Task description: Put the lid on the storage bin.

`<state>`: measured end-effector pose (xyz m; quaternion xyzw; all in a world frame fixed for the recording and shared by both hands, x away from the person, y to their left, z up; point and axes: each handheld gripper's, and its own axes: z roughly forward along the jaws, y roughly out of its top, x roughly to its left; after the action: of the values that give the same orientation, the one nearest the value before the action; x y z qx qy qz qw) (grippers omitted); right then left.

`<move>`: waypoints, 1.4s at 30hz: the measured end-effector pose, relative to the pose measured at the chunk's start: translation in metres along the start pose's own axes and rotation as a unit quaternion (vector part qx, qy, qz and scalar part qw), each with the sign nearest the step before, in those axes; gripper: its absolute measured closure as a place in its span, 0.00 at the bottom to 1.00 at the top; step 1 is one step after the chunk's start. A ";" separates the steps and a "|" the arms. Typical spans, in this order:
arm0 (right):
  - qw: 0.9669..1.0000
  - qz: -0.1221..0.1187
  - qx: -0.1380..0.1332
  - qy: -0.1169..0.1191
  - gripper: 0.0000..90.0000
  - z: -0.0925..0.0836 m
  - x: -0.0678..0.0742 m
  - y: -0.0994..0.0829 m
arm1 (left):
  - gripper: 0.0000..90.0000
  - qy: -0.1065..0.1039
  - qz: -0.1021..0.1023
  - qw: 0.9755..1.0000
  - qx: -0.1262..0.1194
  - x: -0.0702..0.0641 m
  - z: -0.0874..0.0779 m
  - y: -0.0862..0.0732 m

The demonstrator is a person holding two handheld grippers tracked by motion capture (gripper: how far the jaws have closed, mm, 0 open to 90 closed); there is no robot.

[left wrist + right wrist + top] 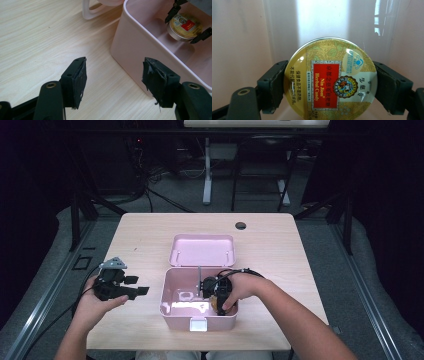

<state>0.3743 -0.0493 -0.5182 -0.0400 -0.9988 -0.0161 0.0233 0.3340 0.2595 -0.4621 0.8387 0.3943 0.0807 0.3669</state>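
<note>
Pale wooden tabletop (150,235) carries an open pink box (175,307) at centre frame, inside which the right gripper (331,82) clamps a round herbal candy tin (331,80), while the left gripper (113,80) hovers wide-fingered beside it.

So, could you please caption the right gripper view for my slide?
Right gripper clamps a round gold herbal-candy tin inside the pink plastic box.

place: lab or recording studio | signs: lone wooden table (150,240) on grey carpet (320,240), black curtains (390,195) around (room kept dark), loose cables (150,195) on floor, metal stand legs (206,170) behind, floor rails (45,295).
</note>
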 end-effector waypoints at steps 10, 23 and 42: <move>1.000 0.013 -0.007 0.001 0.17 -0.007 0.000 0.000 | 0.40 0.000 0.000 1.000 -0.001 0.000 0.000 0.000; 0.999 0.035 -0.034 -0.010 0.22 -0.037 0.006 -0.004 | 0.40 -0.003 0.004 1.000 0.003 -0.002 0.002 0.001; 0.993 0.075 -0.085 -0.035 0.29 -0.076 0.010 -0.023 | 0.41 -0.005 0.010 1.000 0.000 -0.007 0.005 0.003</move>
<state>0.3663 -0.0736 -0.4425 -0.1170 -0.9882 -0.0975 -0.0144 0.3327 0.2505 -0.4627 0.8432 0.3838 0.0797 0.3679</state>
